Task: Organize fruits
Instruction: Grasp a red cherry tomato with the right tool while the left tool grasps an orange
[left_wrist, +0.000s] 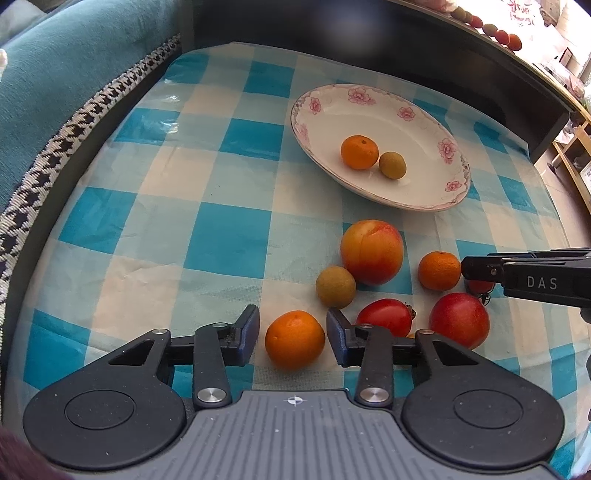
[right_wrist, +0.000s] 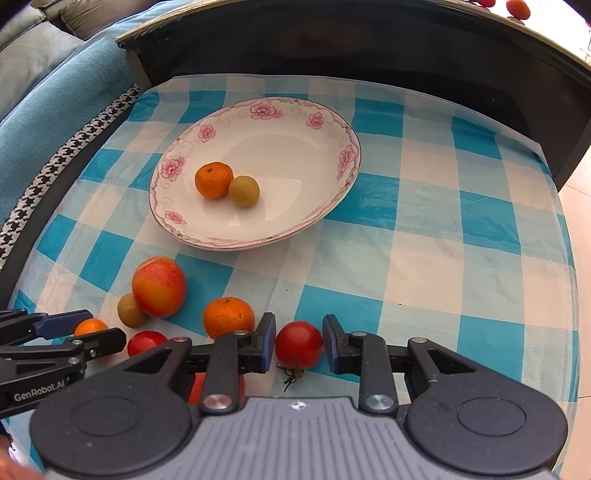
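Left gripper (left_wrist: 291, 341): jaws straddle a tangerine (left_wrist: 294, 339), narrow gaps at both pads; not yet pinching.
Right gripper (right_wrist: 299, 345): spread around a tomato (right_wrist: 298, 344), no firm contact visible.
Plate (left_wrist: 436, 195): beyond the loose fruit on the counter (left_wrist: 147, 221), already holding two pieces.
Technique: centre each fruit, squeeze gently, lift clear of the plate rim.

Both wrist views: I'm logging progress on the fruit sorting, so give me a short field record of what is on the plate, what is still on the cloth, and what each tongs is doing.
plate: mandarin touching a green fruit
cloth: peach, green fruit, two more mandarins, several red fruits
left tongs: open, pads either side of a mandarin, small gaps showing
right tongs: open, pads either side of a tomato, not pressing
lifted: nothing yet
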